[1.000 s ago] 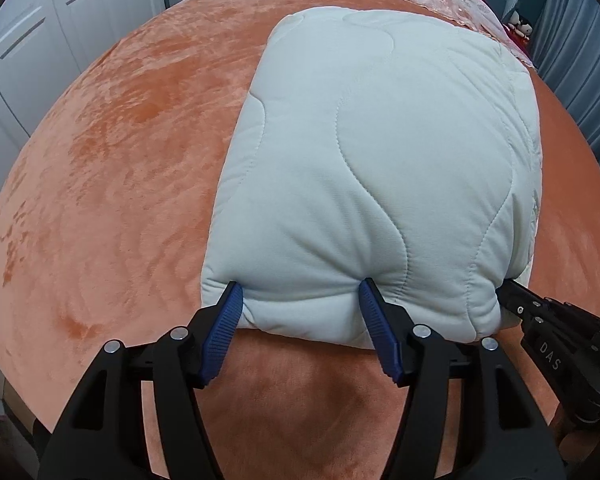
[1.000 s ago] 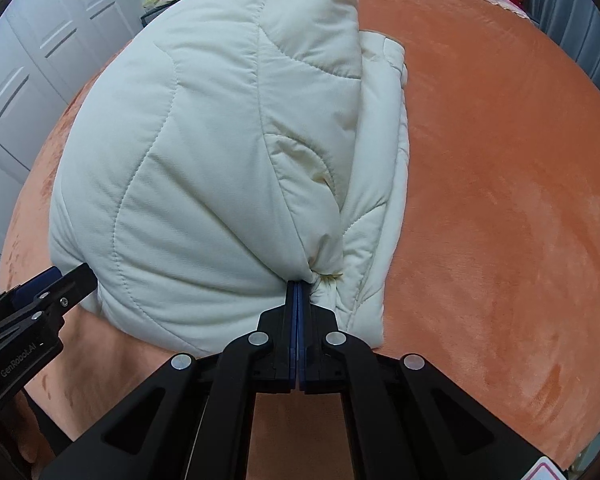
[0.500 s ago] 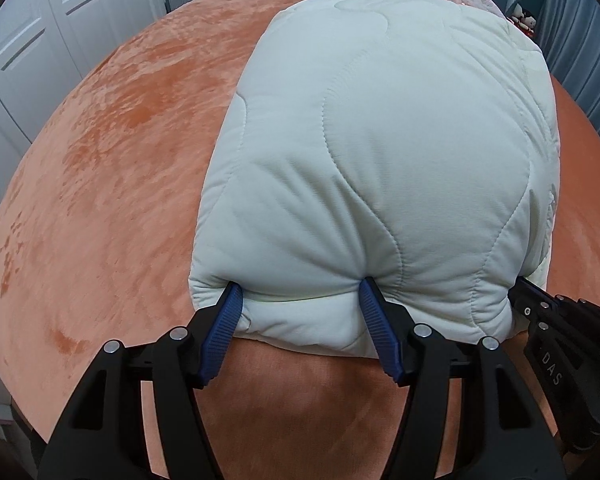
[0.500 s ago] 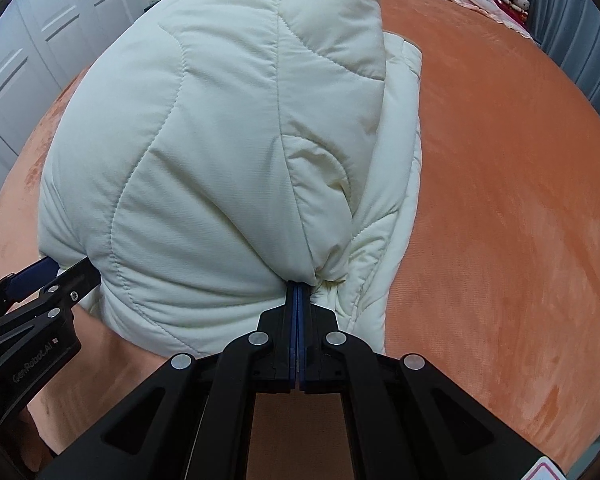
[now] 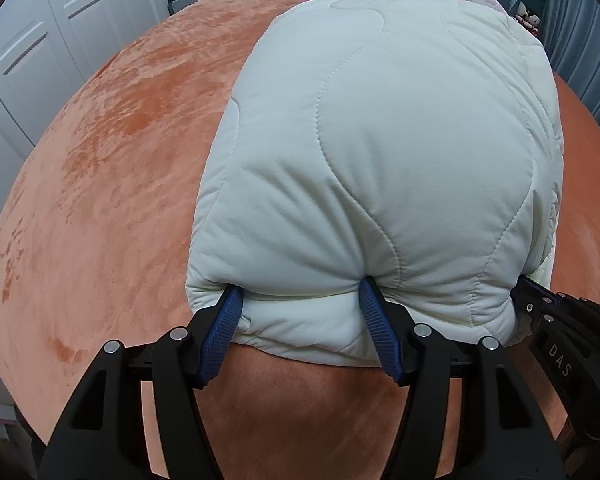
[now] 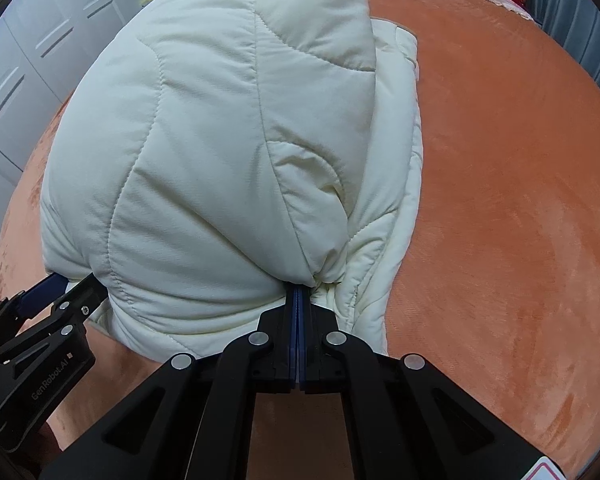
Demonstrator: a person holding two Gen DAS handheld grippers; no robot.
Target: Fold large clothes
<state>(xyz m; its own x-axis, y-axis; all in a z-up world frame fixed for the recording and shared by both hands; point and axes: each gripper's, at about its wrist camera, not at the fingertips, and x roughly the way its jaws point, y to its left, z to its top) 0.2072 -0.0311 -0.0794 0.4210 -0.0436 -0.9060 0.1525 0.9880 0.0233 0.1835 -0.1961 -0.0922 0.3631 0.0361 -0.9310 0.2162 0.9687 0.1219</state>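
Left gripper (image 5: 300,300): jaws part-spread, clamped across a thick bunched edge of the cream quilted coat (image 5: 380,152). The coat is raised at its near edge over the orange bedspread (image 5: 100,200), far part draped toward the bed. Judged soft, puffy, light but bulky; smooth shell may slide, so hold at seams or the doubled hem. Right gripper (image 6: 298,300): pads pinched fully together on a gathered fold at the coat's right corner
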